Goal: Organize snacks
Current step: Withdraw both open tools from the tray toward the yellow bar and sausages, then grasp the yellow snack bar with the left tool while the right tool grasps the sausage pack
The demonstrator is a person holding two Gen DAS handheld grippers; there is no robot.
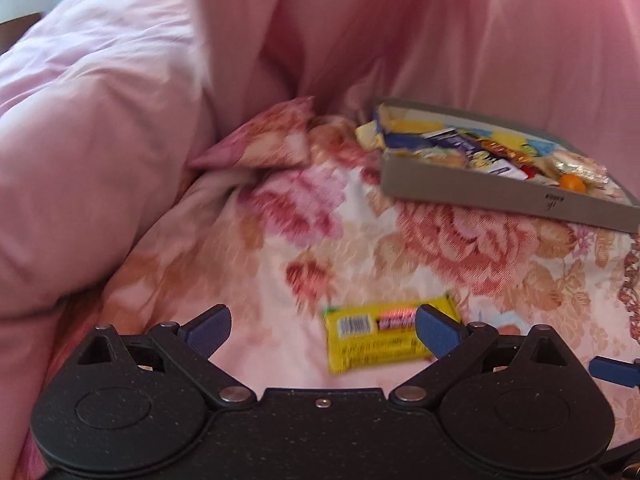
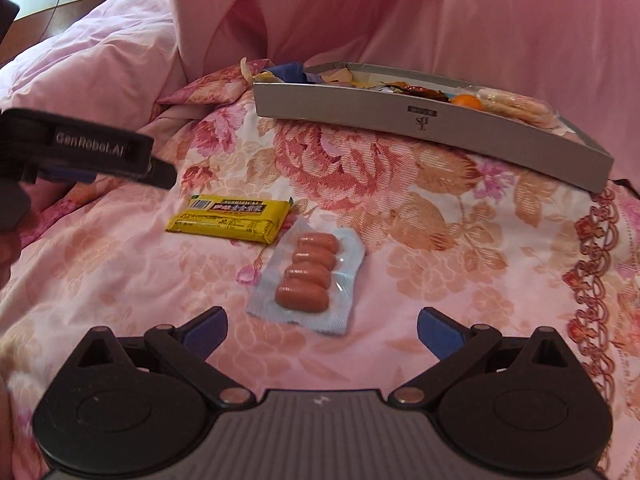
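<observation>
Where the pink duvet [image 2: 100, 60] is heaped at the back and left, the bed's floral bedspread [image 2: 460, 260] lies flat and carries everything listed here.

Grey box [image 2: 400, 114]: shallow, rectangular, at the far right of the bedspread; already holds mixed wrapped snacks, a small orange round sweet [image 2: 466, 101] and a clear pack of pale round crackers [image 2: 516, 110].

Sausage pack [image 2: 310, 280]: light-blue backing with clear film, four short pinkish sausages side by side; lies in the middle of the bedspread, directly ahead of the right tongs, well apart from the box.

Yellow snack bar [image 2: 230, 219]: flat yellow wrapper, dark label panel and barcode; lies just beside the sausage pack's upper left corner, whether touching cannot be told.

Left tongs [image 1: 323, 328]: released, blue pads spread wide, poised over the yellow snack bar [image 1: 390, 334], right pad overlapping its wrapper in view.

Right tongs [image 2: 322, 330]: released, grasping nothing, low over the bedspread near the sausage pack.
</observation>
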